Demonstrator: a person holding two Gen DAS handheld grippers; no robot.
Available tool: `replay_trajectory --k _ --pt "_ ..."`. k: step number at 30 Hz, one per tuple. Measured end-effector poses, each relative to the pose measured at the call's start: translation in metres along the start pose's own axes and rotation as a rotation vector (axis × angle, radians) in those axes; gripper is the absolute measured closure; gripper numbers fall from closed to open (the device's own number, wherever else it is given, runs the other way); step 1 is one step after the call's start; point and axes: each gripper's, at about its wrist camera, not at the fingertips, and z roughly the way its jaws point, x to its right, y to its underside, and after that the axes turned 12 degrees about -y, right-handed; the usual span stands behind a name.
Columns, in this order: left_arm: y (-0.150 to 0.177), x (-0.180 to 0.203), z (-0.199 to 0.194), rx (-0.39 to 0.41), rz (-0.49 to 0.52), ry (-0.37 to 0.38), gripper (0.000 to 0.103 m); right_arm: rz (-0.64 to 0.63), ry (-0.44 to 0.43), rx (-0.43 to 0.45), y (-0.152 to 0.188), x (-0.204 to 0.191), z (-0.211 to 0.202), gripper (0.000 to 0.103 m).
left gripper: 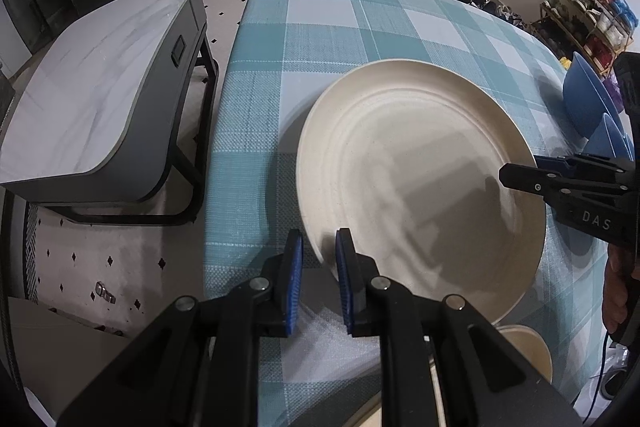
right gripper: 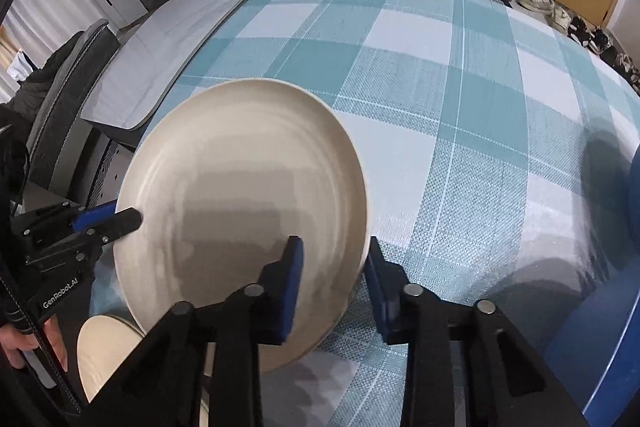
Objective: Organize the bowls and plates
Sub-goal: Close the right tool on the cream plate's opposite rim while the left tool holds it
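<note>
Gripping opposite edges of a large cream plate (left gripper: 420, 187), two hand-held grippers carry it just above a table covered in a teal and white checked cloth (left gripper: 320, 35). The left gripper (left gripper: 318, 279) shows narrow jaws, its blue pads (left gripper: 295, 275) straddling the plate's near-left rim; from the right wrist view that same tool clamps the plate's left edge. The right gripper (right gripper: 332, 287) has its jaws set a little wider, one pad above the plate's surface and one below its near-right rim, and appears to pinch the rim, though contact on the outer pad is hard to confirm.

The plate looks tilted, its shadow falling on the cloth beneath it, so it is probably lifted rather than resting. Below its near edge sits a smaller cream dish (right gripper: 108, 351), partly hidden. Blue bowls (left gripper: 588, 99) stand at the table's right edge. A grey marble-topped side table (left gripper: 92, 87) stands off to the left.

The step in hand seems to be moving this plate toward a stack. The next move likely calls for levelling it, centring it over its resting place, lowering gently, then releasing both jaws together so it does not slide.
</note>
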Motion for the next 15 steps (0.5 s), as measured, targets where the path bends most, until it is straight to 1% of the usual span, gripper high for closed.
replay_trajectory --k 2,6,8,12,15 --pt "0.000 0.000 0.000 0.000 -0.001 -0.001 0.087 0.002 0.004 -0.003 0.001 0.001 0.002 0.081" --pt "0.000 0.001 -0.001 -0.002 0.002 -0.005 0.088 0.006 0.006 0.009 0.001 0.003 0.001 0.085" --pt "0.000 0.000 -0.003 0.001 -0.009 -0.004 0.089 0.014 -0.003 0.015 0.000 0.003 0.000 0.089" --pt "-0.001 0.000 -0.007 0.007 -0.013 -0.002 0.089 0.015 0.003 0.037 -0.003 0.001 -0.005 0.090" --pt "-0.002 -0.001 -0.007 0.005 -0.018 -0.003 0.089 0.031 -0.012 0.050 -0.007 0.002 -0.011 0.091"
